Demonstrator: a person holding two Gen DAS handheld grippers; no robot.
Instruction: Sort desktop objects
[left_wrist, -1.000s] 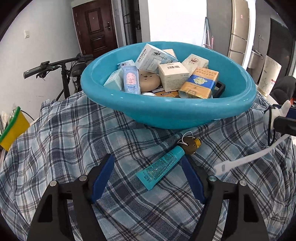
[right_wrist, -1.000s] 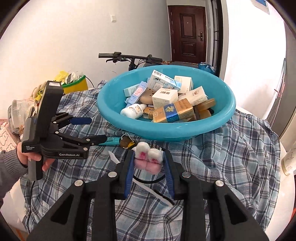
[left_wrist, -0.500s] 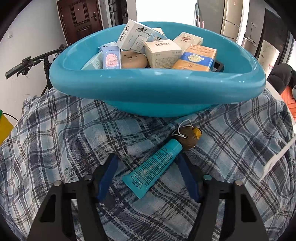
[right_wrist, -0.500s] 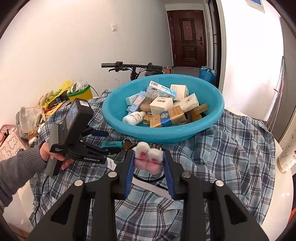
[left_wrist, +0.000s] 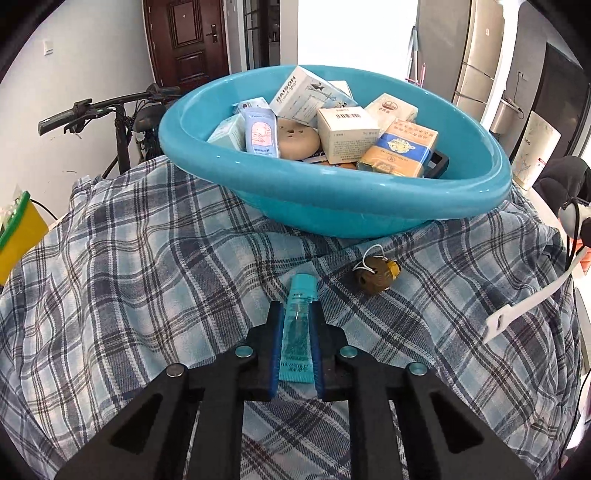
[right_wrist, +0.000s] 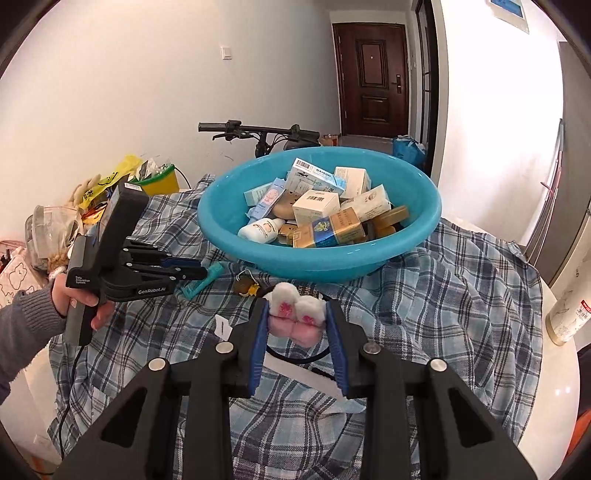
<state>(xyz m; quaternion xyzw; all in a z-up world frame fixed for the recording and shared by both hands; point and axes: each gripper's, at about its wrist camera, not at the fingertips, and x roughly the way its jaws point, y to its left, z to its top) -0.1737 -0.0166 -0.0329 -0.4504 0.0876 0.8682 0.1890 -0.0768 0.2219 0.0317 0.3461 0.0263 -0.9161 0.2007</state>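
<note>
Left gripper (left_wrist: 296, 314) clamps a flat teal tube (left_wrist: 295, 332) above the plaid cloth (left_wrist: 147, 266); right gripper (right_wrist: 295, 314) pinches a fluffy pink-and-white plush toy (right_wrist: 295, 314), near the glossy turquoise basin (right_wrist: 321, 258) heaped with cardboard boxes.

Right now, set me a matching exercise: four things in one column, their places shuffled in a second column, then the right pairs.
Things:
1. teal tube
2. pink plush toy
3. brown keychain charm
4. orange and blue box

Places:
A. inside the blue basin
B. on the plaid cloth, in front of the basin
C. between the left gripper fingers
D. between the right gripper fingers

Pairs: 1-C, 2-D, 3-B, 4-A
</note>
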